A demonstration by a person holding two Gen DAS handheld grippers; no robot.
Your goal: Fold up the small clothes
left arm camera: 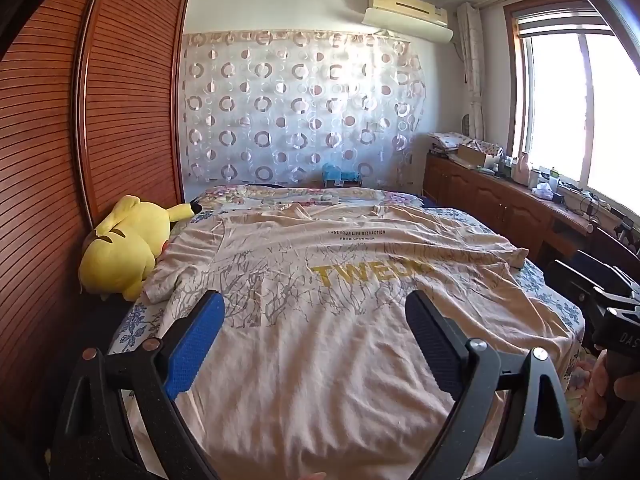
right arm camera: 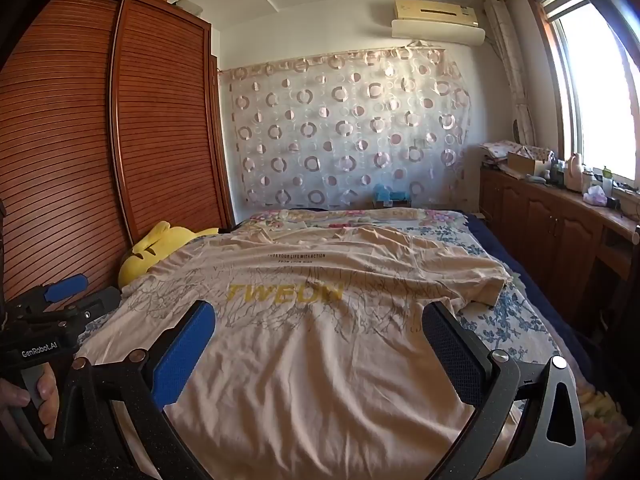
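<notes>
A beige T-shirt (left arm camera: 320,320) with yellow "TWEDN" lettering and grey branch print lies spread flat on the bed, hem toward me, sleeves out to both sides. It also shows in the right wrist view (right arm camera: 312,352). My left gripper (left arm camera: 316,312) is open and empty, held above the shirt's lower half. My right gripper (right arm camera: 320,320) is open and empty, also above the shirt near the hem. The left gripper shows at the left edge of the right wrist view (right arm camera: 60,300), and the right gripper at the right edge of the left wrist view (left arm camera: 608,304).
A yellow plush toy (left arm camera: 124,248) lies at the bed's left edge beside the slatted wooden wardrobe (left arm camera: 80,140). The bed has a floral sheet (right arm camera: 500,320). A low wooden cabinet (right arm camera: 560,224) with clutter runs under the window on the right. A patterned curtain (left arm camera: 300,108) hangs behind.
</notes>
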